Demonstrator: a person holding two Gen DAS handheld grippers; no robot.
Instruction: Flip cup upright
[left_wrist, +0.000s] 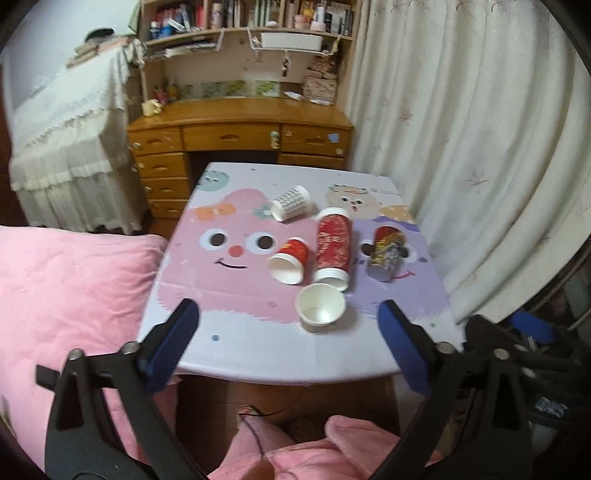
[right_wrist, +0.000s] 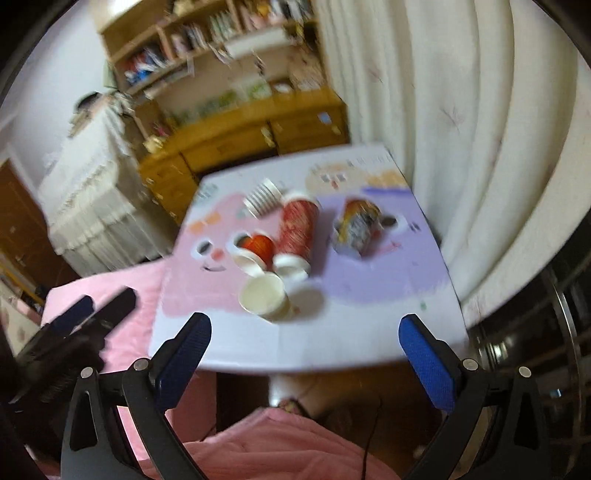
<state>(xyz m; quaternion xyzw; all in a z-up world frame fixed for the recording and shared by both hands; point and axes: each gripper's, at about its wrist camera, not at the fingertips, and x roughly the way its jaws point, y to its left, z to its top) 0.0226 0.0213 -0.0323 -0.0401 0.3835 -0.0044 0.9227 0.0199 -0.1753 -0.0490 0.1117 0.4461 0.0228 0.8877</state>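
Both my grippers, left and right, are spread wide and empty, held short of the table. Nearest target: the white cup straight ahead of my left gripper, just past the fingertips and tipped with its mouth towards me. The other paper cups lie on their sides behind it. It looks light, thin-walled and crushable, so I'd pinch the sidewall gently near the stiffer rim.

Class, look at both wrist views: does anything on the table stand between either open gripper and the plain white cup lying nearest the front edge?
Nothing visible does. The white cup lies closest to the table's front edge, ahead of the left gripper and the right gripper. The other cups, such as the tall red cup, lie behind it.
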